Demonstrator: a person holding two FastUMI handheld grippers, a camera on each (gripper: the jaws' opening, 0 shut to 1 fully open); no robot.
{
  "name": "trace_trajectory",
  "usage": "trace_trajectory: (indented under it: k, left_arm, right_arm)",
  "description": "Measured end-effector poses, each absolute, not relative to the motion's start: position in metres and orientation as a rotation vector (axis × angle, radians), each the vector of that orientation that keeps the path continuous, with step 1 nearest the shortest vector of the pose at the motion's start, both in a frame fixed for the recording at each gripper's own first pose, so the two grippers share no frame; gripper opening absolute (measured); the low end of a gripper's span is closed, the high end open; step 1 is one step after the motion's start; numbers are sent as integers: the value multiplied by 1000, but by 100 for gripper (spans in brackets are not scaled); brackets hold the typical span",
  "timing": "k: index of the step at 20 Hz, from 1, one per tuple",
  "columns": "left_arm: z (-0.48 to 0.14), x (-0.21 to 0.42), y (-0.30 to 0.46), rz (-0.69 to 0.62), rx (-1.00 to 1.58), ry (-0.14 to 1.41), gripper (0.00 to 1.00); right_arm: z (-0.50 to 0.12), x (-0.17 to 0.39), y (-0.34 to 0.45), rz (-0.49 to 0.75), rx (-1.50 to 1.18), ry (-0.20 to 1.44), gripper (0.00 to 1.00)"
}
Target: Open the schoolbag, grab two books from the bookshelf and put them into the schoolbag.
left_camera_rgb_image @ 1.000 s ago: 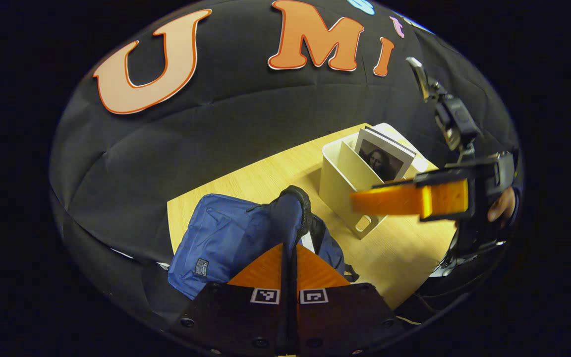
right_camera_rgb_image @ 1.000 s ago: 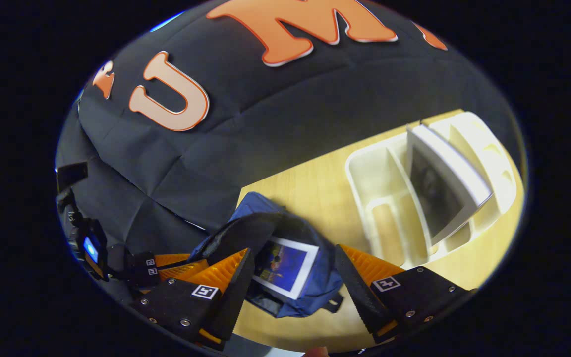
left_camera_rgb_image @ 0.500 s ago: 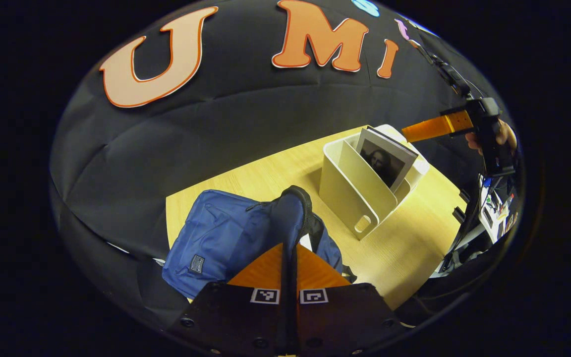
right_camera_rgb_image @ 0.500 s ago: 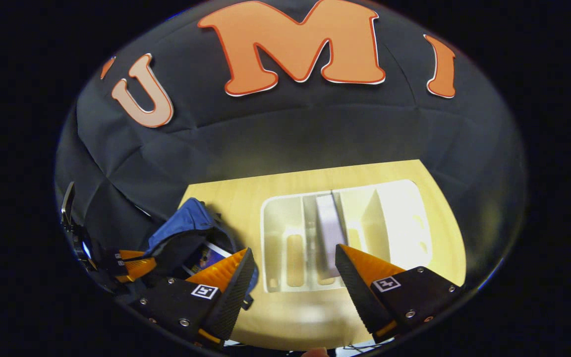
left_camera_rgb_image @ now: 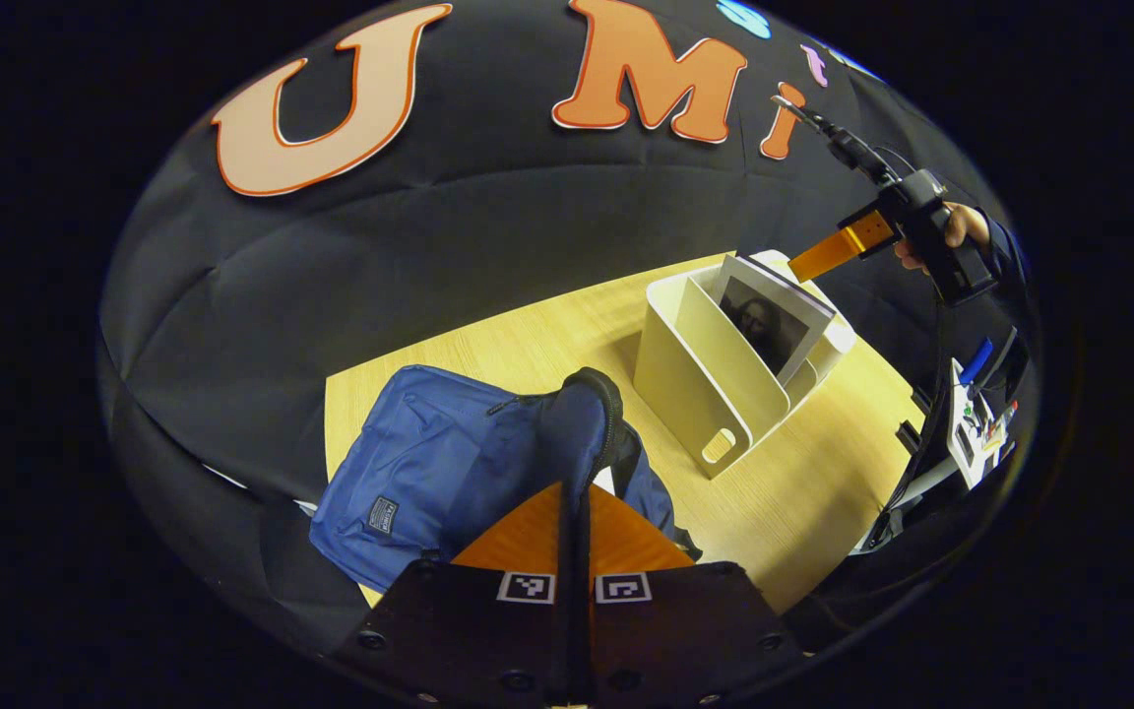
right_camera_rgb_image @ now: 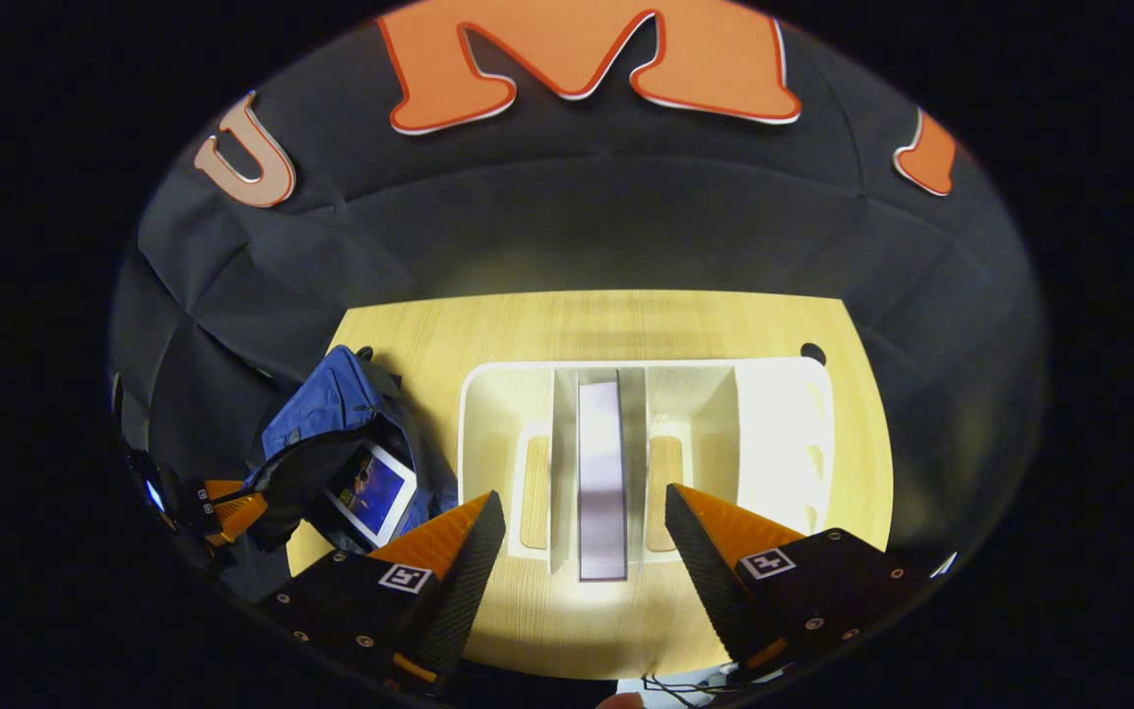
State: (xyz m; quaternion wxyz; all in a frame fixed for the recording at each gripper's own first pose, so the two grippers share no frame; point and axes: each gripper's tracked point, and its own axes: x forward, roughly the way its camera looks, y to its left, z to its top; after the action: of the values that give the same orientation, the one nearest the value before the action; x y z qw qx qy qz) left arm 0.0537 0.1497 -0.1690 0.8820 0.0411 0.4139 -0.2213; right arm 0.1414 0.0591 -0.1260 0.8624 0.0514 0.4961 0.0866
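Observation:
The blue schoolbag [left_camera_rgb_image: 429, 463] lies on the table's left end, and my left gripper [left_camera_rgb_image: 575, 492] is shut on its raised flap [left_camera_rgb_image: 587, 414], holding the mouth open. One book with a blue cover [right_camera_rgb_image: 370, 487] lies inside the bag [right_camera_rgb_image: 326, 414]. The white bookshelf [left_camera_rgb_image: 705, 394] stands to the right with a portrait-cover book [left_camera_rgb_image: 774, 320] upright in it. My right gripper [right_camera_rgb_image: 582, 502] hangs open straight above that book's top edge [right_camera_rgb_image: 601, 463], one finger on either side and clear of it. From the left gripper view, the right gripper [left_camera_rgb_image: 828, 256] hovers over the shelf [right_camera_rgb_image: 784, 423] in a hand [left_camera_rgb_image: 951, 231].
The pale wooden table [left_camera_rgb_image: 528, 335] ends close behind at the black cloth wall. A small dark hole [right_camera_rgb_image: 811, 353] sits in the tabletop behind the shelf. Cables and small clutter [left_camera_rgb_image: 976, 423] hang off the table's right end. The left gripper [right_camera_rgb_image: 222, 507] is beside the bag.
My right gripper has swung away from the bag, risen and come to hover centred over the book in the shelf. The left gripper still holds the flap, almost unmoved.

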Motion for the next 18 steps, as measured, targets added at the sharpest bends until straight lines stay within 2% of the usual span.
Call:
trace_trajectory:
  k: [2, 5, 9, 10, 12, 18]
  left_arm:
    - [-173, 52, 150, -454, 69, 868, 1]
    - [-176, 51, 152, -442, 52, 869, 1]
    - [-180, 48, 155, -432, 31, 881, 1]
    - [-182, 49, 154, -431, 29, 883, 1]
    - [-180, 49, 152, -431, 28, 883, 1]
    - [-182, 49, 151, -434, 25, 884, 1]
  right_arm:
    - [-139, 144, 66, 221, 91, 1090, 97]
    - [-160, 148, 65, 216, 39, 1148, 96]
    - [-176, 150, 66, 210, 14, 1202, 84]
    - [-179, 150, 65, 206, 5, 1217, 72]
    - [-186, 150, 62, 188, 0, 1242, 42]
    - [-177, 141, 53, 166, 23, 1270, 29]
